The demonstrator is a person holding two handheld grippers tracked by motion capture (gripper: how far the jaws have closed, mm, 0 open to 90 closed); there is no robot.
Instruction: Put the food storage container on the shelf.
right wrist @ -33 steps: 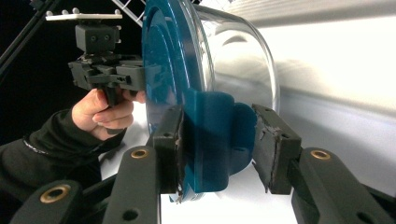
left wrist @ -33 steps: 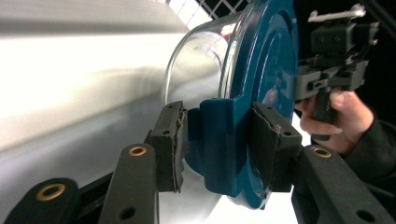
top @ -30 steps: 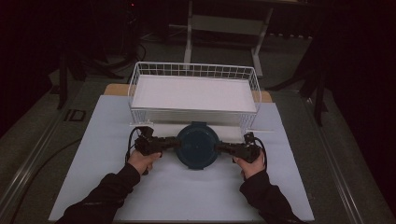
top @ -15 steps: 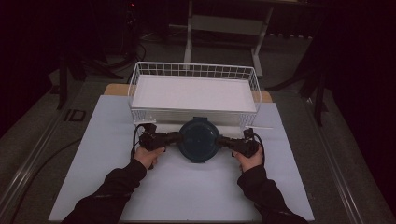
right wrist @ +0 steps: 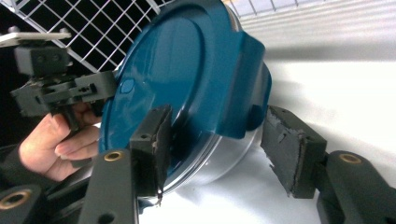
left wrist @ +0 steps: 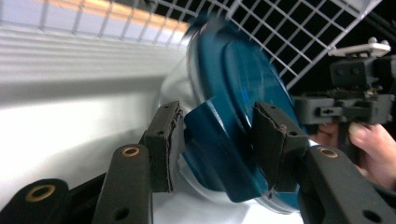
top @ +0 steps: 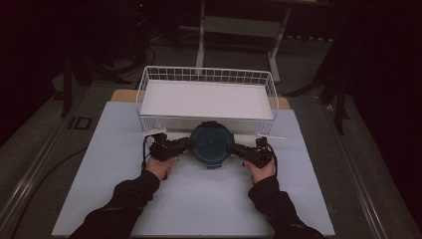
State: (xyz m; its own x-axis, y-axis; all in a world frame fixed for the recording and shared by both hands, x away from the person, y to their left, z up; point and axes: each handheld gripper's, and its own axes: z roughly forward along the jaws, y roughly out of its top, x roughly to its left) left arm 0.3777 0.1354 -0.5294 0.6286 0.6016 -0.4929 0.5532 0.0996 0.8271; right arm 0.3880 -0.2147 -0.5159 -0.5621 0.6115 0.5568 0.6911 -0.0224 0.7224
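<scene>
Two tongs flank a blue-lidded pot (top: 211,145) near the counter's far edge, beside the wire basket (top: 149,82): left tongs (left wrist: 219,140) and right tongs (right wrist: 219,149) apart around its lid tabs; closing evenly should prevent tipping.

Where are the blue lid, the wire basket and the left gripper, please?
blue lid (top: 211,143): high view, centre of its top.
wire basket (top: 206,74): high view, far rim.
left gripper (left wrist: 212,140): left gripper view, midway between its fingertips.
</scene>
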